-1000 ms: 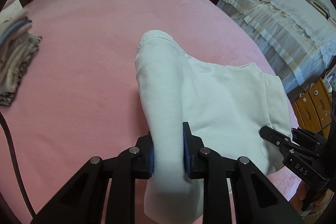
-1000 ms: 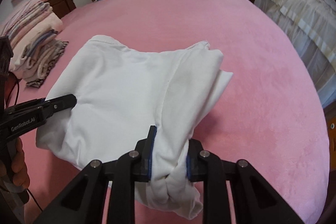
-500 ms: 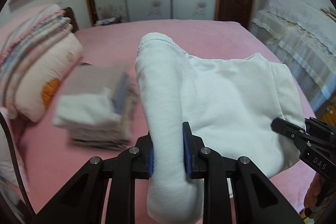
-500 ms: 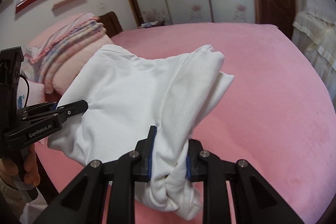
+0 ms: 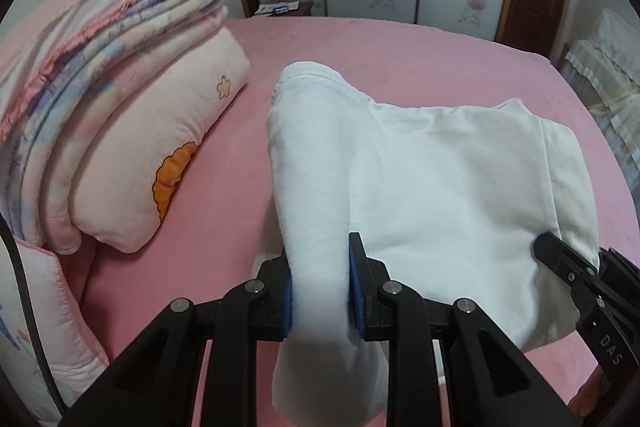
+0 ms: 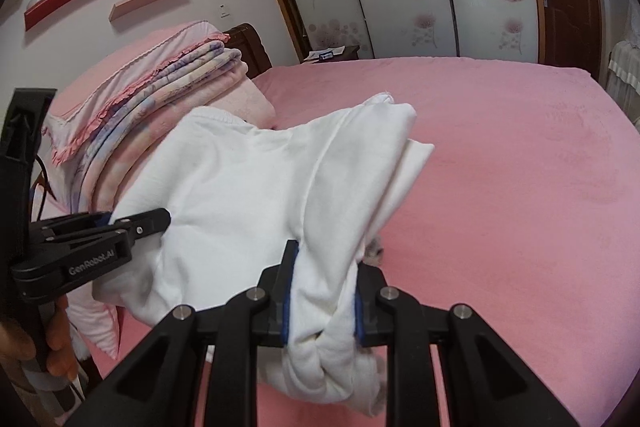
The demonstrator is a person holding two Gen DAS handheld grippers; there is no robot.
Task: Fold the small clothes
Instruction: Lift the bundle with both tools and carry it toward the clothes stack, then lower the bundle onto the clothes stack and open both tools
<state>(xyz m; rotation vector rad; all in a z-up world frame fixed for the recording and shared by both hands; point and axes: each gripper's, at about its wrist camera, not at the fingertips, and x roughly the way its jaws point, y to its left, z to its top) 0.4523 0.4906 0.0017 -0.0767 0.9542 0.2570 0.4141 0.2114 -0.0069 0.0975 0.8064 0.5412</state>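
Carrying the folded white sweatshirt (image 5: 460,187) off the bed (image 5: 400,43), both grippers clamped on it. Left gripper (image 5: 320,291) has its fingers closed on a thick rolled edge of fabric, cloth bulging out below the pads. Right gripper (image 6: 322,303) is likewise pinched tight on a bunched wad at the opposite side; sweatshirt (image 6: 256,187) hangs slung between the two, clear of the mattress as far as I can tell.

Change over the last second: view swung left. A second ago only pink bedspread lay ahead; half a second ago a small stack of folded clothes passed through frame; now the pillow (image 5: 160,155) and folded quilts (image 5: 100,39) at the headboard fill the left side. Grip and garment shape unchanged throughout.

Read: folding looks done, this is transport to the stack. That stack is out of view now, so possible overshoot. Next needs a lowering move and simultaneous release to keep the fold intact.
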